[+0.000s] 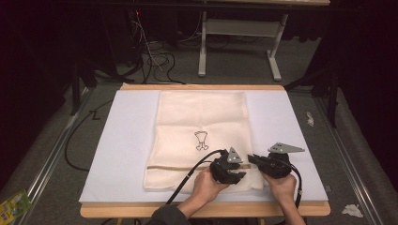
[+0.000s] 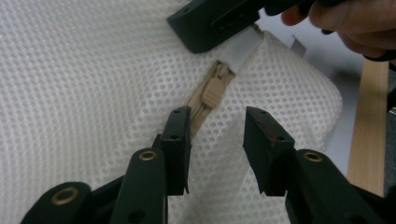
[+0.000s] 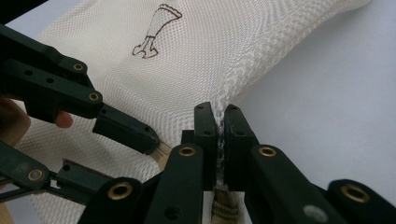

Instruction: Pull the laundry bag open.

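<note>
A: From the high view, is there any writing to read?

B: None legible. The cream mesh bag (image 1: pixel 202 136) lies flat on the white table cover (image 1: pixel 126 140), and it carries only a small black line drawing (image 1: pixel 201 140) near its middle, no words.

A: And the tools?

B: Both sit at the bag's near right corner. The left gripper (image 1: pixel 228 169) and the right gripper (image 1: pixel 263 161) are just beside each other, each held by a hand.

A: What does the left gripper view give?

B: The left gripper (image 2: pixel 217 130) has its jaws spread apart, holding nothing. They straddle the beige zipper (image 2: pixel 205 100); the left jaw touches the zipper tape just below the zipper pull (image 2: pixel 215 88). The right gripper's jaw (image 2: pixel 215 21) presses on the white tab at the zipper's end.

A: And the right gripper view?

B: The right gripper (image 3: pixel 219 133) is clamped tight on the bag's mesh edge (image 3: pixel 233 79), fabric pinched between the jaws. The left gripper (image 3: pixel 112 140) stands parted beside it. The drawing (image 3: pixel 152 35) shows farther off.
</note>
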### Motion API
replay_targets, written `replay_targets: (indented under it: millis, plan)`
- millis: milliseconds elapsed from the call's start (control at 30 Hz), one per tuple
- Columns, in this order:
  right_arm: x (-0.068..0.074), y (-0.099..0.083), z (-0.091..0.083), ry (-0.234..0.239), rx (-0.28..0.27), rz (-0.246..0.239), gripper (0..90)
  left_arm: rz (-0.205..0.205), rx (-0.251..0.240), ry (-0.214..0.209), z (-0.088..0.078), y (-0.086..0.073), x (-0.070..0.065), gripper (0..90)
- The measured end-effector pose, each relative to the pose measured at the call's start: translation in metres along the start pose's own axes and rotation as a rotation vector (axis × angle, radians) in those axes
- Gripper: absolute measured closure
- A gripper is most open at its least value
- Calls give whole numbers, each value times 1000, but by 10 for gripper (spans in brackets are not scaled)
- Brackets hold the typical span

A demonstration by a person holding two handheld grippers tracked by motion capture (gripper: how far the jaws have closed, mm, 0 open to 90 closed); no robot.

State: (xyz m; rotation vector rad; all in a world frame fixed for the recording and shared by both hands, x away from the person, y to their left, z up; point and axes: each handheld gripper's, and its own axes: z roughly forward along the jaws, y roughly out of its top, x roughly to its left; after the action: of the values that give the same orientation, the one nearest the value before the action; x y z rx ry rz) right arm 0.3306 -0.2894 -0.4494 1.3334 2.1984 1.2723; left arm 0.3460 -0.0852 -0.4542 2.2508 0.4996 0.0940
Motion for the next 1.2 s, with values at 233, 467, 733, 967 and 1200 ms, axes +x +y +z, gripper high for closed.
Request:
replay_targets:
  millis: [233,467,733,967,1200]
  plan:
    - [5,5,-1,2,15,-37,876,-10,-6,-11,7,-1,0,624]
    - [5,4,0,9,22,-27,876,-28,-32,-38,6,-3,1,677]
    - [6,4,-1,10,12,-32,876,-45,-54,-77,4,-2,3,747]
    - [5,2,0,14,18,-25,876,-51,-53,-76,10,1,1,770]
    - [5,1,1,11,22,-27,876,-75,-49,-88,10,-2,4,705]
